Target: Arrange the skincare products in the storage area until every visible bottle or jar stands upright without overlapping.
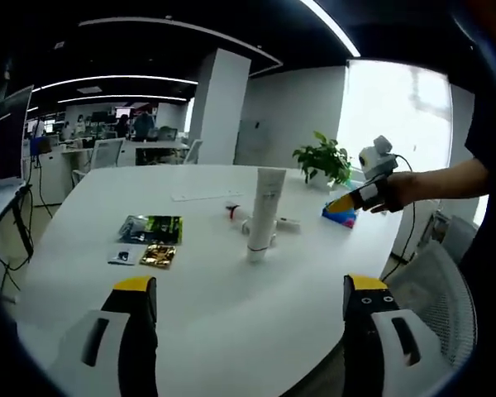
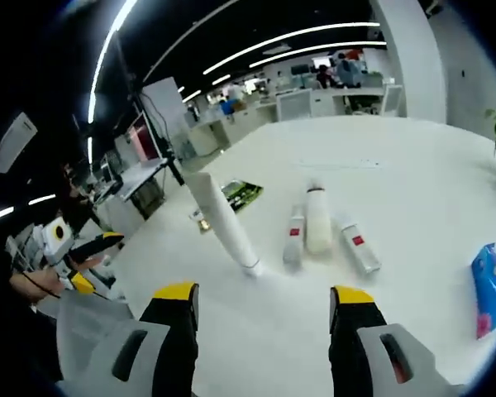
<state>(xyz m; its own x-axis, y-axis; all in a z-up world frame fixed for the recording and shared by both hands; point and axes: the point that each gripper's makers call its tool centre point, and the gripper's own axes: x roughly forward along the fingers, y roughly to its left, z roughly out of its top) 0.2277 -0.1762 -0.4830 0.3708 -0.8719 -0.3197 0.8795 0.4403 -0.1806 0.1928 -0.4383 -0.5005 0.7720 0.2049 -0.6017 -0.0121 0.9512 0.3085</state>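
On the white table [image 1: 223, 306], in the left gripper view, a tall white tube [image 1: 263, 213] stands upright on its cap near the middle, with several small items lying flat just behind and beside it: one with a red mark [image 1: 232, 211] and two pale ones too small to identify here. The right gripper view gives them more clearly: the same white tube [image 2: 223, 222] stands on its cap, leaning in the picture because of the camera's tilt, and to its right three products lie on their sides close together, a slim tube with a red label [image 2: 294, 237], a plump white bottle [image 2: 317, 220] and another slim bottle with a red label [image 2: 360, 248]; whether they touch one another is hard to tell. A dark green sachet [image 1: 152, 228] and a small gold packet [image 1: 158, 255] lie well apart to the left of the tube, with a tiny dark packet beside them whose print is unreadable. A blue pack [image 2: 489, 287] lies near the table's edge, cut off by the view's border. The left gripper [image 1: 248, 310] has its jaws spread wide with nothing between them, low over the near table. The right gripper [image 2: 263, 308] is likewise wide open and empty. A potted plant [image 1: 324, 161] stands at the far side.
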